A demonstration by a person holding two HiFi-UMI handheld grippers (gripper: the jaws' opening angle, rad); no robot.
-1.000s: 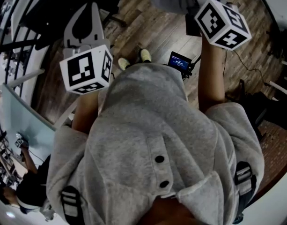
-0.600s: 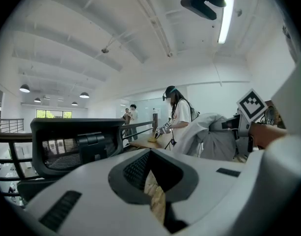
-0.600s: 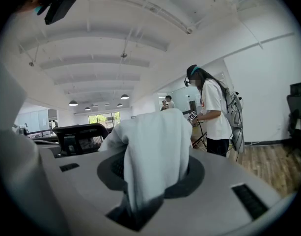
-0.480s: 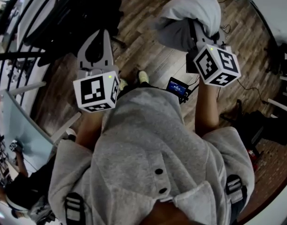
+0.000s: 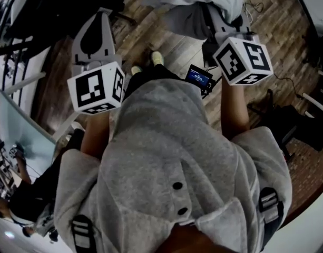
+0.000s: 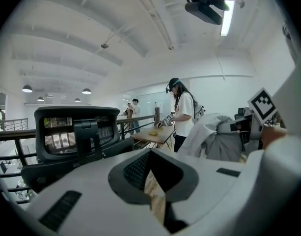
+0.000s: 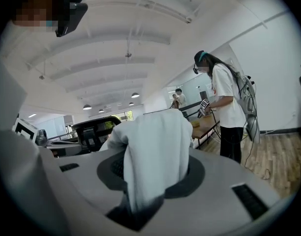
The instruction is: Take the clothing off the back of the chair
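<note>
Your right gripper [image 7: 150, 181] jaws clamp the pale garment [image 7: 155, 141], already off the black office chair [image 6: 74, 132]. Your left gripper [image 6: 151, 180] jaws are closed and empty. Next, carry it somewhere to set down.

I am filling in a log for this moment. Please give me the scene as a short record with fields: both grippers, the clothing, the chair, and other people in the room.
left gripper: jaws together, nothing between them
right gripper: closed on the clothing
clothing: pale cloth, bunched up and draped over the right gripper's jaws, away from the chair
chair: black office chair with a mesh back, nothing hanging on it
other people: a person in a white T-shirt stands at a wooden table in the background
task state: clothing is off the chair back
</note>
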